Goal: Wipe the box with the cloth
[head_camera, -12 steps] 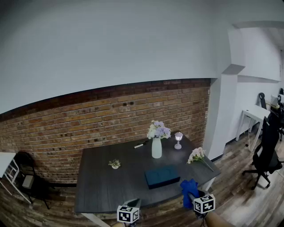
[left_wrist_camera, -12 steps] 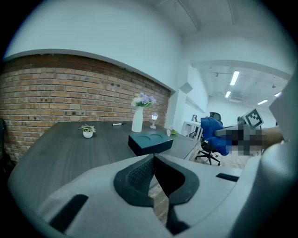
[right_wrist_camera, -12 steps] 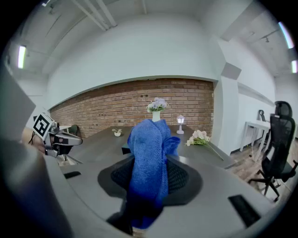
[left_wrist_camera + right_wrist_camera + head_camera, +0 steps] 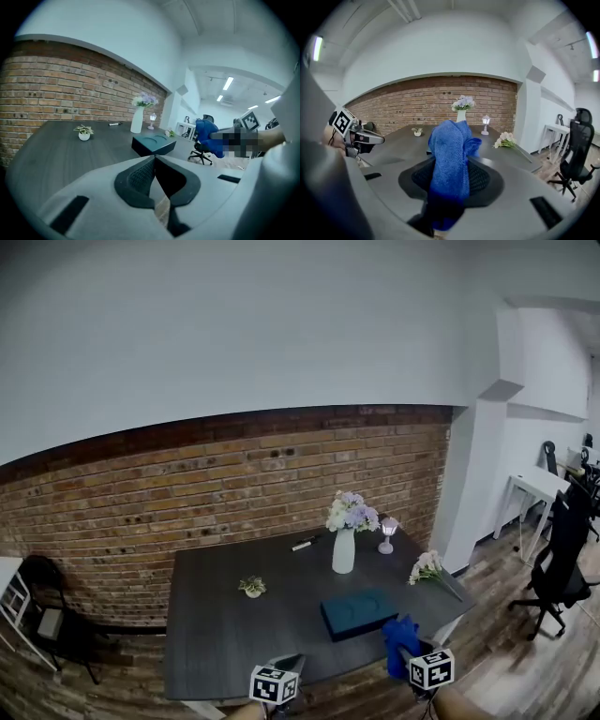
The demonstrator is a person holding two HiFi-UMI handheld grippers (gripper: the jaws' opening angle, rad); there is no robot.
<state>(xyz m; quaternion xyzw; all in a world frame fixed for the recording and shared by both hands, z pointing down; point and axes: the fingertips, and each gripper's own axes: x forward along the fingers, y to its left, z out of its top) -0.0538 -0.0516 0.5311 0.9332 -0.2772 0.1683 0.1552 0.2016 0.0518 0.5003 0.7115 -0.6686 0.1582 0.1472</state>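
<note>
Barely shifted since half a second ago: left gripper [image 4: 153,160] clenched empty at near worktop [image 4: 220,638] edge, teal box [image 4: 359,613] ahead to its right, right gripper [image 4: 451,178] grasping blue cloth [image 4: 450,145] near box's right corner.

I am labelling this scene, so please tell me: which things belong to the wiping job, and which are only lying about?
For the job:
blue cloth, clamped in the right gripper
dark teal box

Lying about:
vase of flowers
small lamp
small potted plant
loose flowers
pen
</note>
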